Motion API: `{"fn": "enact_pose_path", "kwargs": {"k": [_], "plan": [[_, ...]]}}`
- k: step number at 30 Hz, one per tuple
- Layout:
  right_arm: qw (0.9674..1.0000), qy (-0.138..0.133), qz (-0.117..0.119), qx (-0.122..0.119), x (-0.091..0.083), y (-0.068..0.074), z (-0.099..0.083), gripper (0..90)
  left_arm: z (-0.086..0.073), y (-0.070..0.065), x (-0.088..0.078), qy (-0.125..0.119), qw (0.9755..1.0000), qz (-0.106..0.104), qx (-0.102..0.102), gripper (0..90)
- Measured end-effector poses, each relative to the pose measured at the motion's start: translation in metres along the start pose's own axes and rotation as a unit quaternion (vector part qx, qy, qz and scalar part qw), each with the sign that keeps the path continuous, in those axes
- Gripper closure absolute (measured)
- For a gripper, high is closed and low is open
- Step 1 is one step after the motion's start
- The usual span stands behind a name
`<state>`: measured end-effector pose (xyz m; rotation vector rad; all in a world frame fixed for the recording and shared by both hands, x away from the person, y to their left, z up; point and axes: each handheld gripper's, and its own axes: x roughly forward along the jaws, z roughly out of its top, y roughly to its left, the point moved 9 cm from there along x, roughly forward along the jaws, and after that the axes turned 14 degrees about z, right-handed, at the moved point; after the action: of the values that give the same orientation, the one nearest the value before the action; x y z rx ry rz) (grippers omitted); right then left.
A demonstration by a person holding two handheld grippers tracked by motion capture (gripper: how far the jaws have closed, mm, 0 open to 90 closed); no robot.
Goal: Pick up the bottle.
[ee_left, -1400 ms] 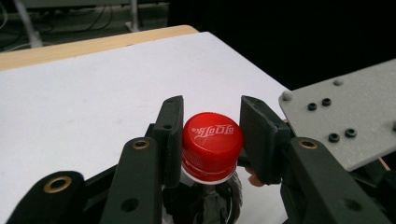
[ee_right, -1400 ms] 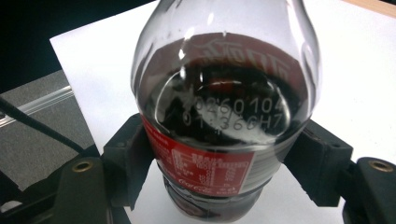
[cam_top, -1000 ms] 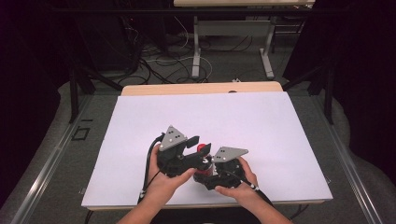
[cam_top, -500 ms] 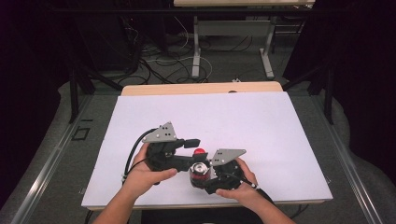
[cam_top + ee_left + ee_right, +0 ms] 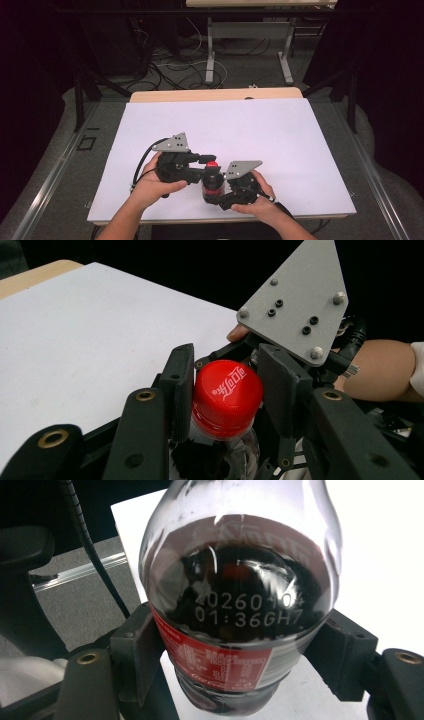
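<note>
Near the table's front edge: right gripper clamped around bottle body, holding it upright. Just above: left gripper, jaws just closed, pinching red cap from both sides.

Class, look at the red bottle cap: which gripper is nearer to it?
Left. The left gripper has just closed its jaws on the red cap; the right gripper clamps the bottle lower, around its body.
</note>
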<state>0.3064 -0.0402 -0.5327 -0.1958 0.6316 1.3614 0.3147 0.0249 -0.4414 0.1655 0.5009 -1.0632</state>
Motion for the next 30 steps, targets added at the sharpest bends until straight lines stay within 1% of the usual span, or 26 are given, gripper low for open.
{"fn": "enact_pose_path", "kwargs": {"k": [3,5,7,8,9,10,11,12,13,15,16,17,18,19,20,21,22,23,24,25,26,27,30], "plan": [[1.0,-0.004,-0.002,0.0,0.002,0.001,0.0,28.7,-0.001,0.0,-0.001,0.004,1.0,0.006,0.005,60.7],[1.0,-0.005,-0.003,0.003,0.002,0.0,0.0,28.7,0.0,0.0,-0.001,0.002,0.9998,0.018,0.0,60.9],[0.9999,-0.008,-0.006,0.005,0.002,0.0,0.001,28.7,0.001,0.0,-0.001,-0.003,0.9993,0.038,-0.004,61.0],[1.0,-0.004,-0.005,0.005,0.001,0.0,0.001,28.7,0.002,0.0,-0.001,-0.005,0.9987,0.05,-0.007,61.0],[0.9999,-0.006,-0.008,0.005,0.0,-0.001,0.001,28.7,0.002,0.0,0.0,-0.004,0.9983,0.059,-0.006,61.1],[0.9998,-0.007,-0.015,0.008,0.0,-0.002,0.001,28.7,0.003,-0.001,0.001,-0.005,0.9972,0.072,-0.019,61.1],[0.9997,-0.009,-0.02,0.009,-0.001,-0.003,0.001,28.7,0.004,-0.001,0.002,-0.007,0.9963,0.085,-0.015,61.2],[0.9995,-0.015,-0.028,0.008,-0.001,-0.004,0.002,28.7,0.005,-0.002,0.004,-0.007,0.995,0.098,-0.016,61.2],[0.9993,-0.013,-0.033,0.012,-0.001,-0.005,0.002,28.7,0.005,-0.003,0.005,-0.005,0.9935,0.111,-0.024,61.1],[0.9986,-0.015,-0.046,0.019,-0.002,-0.008,0.001,28.7,0.006,-0.004,0.009,-0.003,0.9879,0.151,-0.037,61.2],[0.9987,-0.009,-0.047,0.02,-0.003,-0.009,0.0,28.7,0.007,-0.004,0.01,-0.001,0.984,0.171,-0.05,61.2],[0.9981,-0.015,-0.057,0.018,-0.003,-0.011,0.0,28.7,0.007,-0.004,0.011,0.005,0.9811,0.183,-0.061,61.1],[0.9977,-0.018,-0.061,0.022,-0.003,-0.012,0.001,28.7,0.008,-0.005,0.012,0.006,0.9776,0.197,-0.075,61.2],[0.9975,-0.017,-0.063,0.027,-0.003,-0.012,0.0,28.7,0.009,-0.005,0.013,0.007,0.9743,0.211,-0.079,61.2],[0.9974,-0.017,-0.063,0.031,-0.004,-0.013,0.0,28.7,0.009,-0.005,0.014,0.007,0.9706,0.224,-0.089,61.2],[0.9972,-0.021,-0.066,0.03,-0.004,-0.014,0.0,28.7,0.01,-0.005,0.015,0.007,0.9653,0.239,-0.105,61.2],[0.9965,-0.024,-0.071,0.036,-0.004,-0.014,0.0,28.7,0.01,-0.005,0.016,0.006,0.9616,0.249,-0.116,61.2],[0.9965,-0.023,-0.072,0.034,-0.004,-0.015,0.0,28.7,0.01,-0.005,0.017,0.006,0.9578,0.261,-0.121,61.2],[0.9959,-0.025,-0.078,0.04,-0.004,-0.016,0.0,28.7,0.011,-0.005,0.018,0.005,0.9559,0.265,-0.126,61.3],[0.9959,-0.021,-0.076,0.045,-0.004,-0.015,-0.001,28.7,0.011,-0.005,0.019,0.002,0.9537,0.27,-0.132,61.3],[0.9952,-0.028,-0.08,0.047,-0.004,-0.016,-0.001,28.7,0.011,-0.005,0.02,0.004,0.9535,0.271,-0.131,61.3],[0.9954,-0.027,-0.083,0.041,-0.004,-0.018,-0.001,28.7,0.011,-0.006,0.02,0.003,0.9533,0.272,-0.131,61.3],[0.9954,-0.017,-0.086,0.039,-0.004,-0.018,-0.003,28.7,0.01,-0.006,0.021,0.005,0.9523,0.276,-0.13,61.3]]}}
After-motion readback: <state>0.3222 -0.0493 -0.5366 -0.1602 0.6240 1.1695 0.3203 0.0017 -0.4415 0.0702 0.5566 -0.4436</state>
